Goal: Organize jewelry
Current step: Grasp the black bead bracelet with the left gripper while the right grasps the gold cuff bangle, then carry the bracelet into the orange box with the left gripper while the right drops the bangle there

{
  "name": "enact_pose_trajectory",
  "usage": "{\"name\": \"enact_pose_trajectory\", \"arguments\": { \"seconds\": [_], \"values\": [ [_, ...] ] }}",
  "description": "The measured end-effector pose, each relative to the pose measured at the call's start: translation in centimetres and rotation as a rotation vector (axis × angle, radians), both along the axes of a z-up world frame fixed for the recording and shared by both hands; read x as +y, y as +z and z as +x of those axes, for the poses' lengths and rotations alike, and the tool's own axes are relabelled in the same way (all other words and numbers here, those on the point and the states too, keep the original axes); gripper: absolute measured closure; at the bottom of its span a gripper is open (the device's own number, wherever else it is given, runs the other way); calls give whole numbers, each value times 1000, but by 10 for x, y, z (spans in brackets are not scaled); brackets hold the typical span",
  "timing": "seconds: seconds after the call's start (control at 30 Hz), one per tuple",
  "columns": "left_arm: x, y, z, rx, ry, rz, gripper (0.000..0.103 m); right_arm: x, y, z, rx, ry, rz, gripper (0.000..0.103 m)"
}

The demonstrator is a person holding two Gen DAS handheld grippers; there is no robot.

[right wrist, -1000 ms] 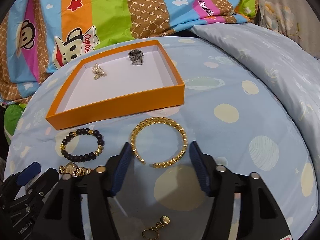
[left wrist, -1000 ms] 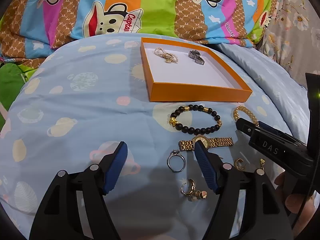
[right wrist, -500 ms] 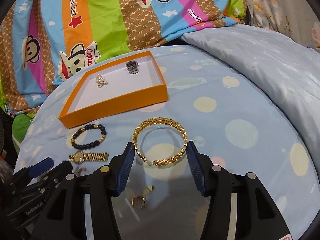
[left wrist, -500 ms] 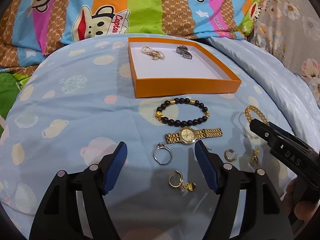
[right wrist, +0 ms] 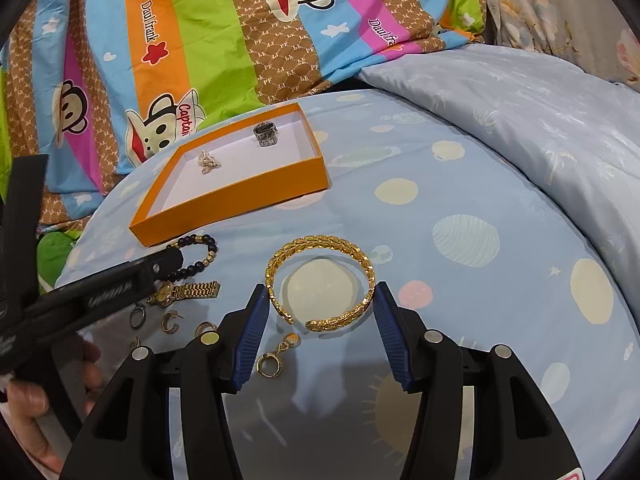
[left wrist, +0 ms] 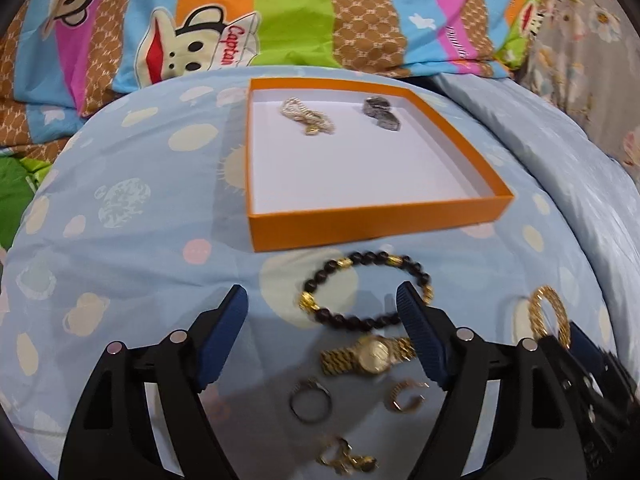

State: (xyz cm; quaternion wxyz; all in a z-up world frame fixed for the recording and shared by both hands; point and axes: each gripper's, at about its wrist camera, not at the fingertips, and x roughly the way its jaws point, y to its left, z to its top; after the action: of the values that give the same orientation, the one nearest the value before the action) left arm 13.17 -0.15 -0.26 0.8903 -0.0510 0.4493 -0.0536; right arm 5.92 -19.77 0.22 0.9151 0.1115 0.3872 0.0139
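Observation:
My left gripper [left wrist: 320, 300] hovers over the loose jewelry with its jaws opening. The black bead bracelet [left wrist: 364, 322] lies on the bed between its fingertips, not gripped. Just nearer lie a gold watch [left wrist: 368, 356], a silver ring [left wrist: 310, 400] and gold earrings [left wrist: 404, 396]. My right gripper [right wrist: 320, 296] is open, and its fingertips flank the gold bangle [right wrist: 320, 240], which rests flat on the blue cover. An earring with a pendant [right wrist: 276, 356] lies between its fingers lower down. The orange box [left wrist: 360, 220] holds a pearl piece [left wrist: 306, 120] and a dark grey piece [left wrist: 380, 114].
The bed is covered in a light blue spotted sheet [right wrist: 460, 240], with a striped cartoon quilt [left wrist: 280, 12] behind the box. A grey-blue duvet [right wrist: 540, 120] rises at the right. A person's hand [right wrist: 24, 400] holds the left gripper [right wrist: 168, 262]. The right gripper [left wrist: 580, 340] is beside the bangle [left wrist: 548, 316].
The left gripper moved forward, so the bead bracelet now sits between its tips, and its jaws spread wider. The right gripper came up around the bangle, which was ahead of its tips.

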Motion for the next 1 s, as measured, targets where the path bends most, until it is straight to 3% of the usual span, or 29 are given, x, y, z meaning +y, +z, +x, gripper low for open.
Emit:
{"name": "enact_pose_trajectory", "arguments": {
  "seconds": [0.13,0.23,0.3,0.47,0.7,1.0],
  "values": [
    [0,-2,6,-2,-3,45,36,0,-2,2,2,4,10,50],
    [-4,-4,6,-21,-5,94,46,0,-2,2,3,7,13,50],
    [-4,-3,5,-27,-5,98,65,0,-3,2,5,9,14,50],
    [1,-2,6,-32,-1,83,94,1,-2,2,2,13,12,50],
    [3,9,-5,-44,-39,27,96,1,5,-1,-19,14,13,50],
    [3,67,-17,-153,-90,-29,96,8,43,17,-98,54,4,50]
  ]
}}
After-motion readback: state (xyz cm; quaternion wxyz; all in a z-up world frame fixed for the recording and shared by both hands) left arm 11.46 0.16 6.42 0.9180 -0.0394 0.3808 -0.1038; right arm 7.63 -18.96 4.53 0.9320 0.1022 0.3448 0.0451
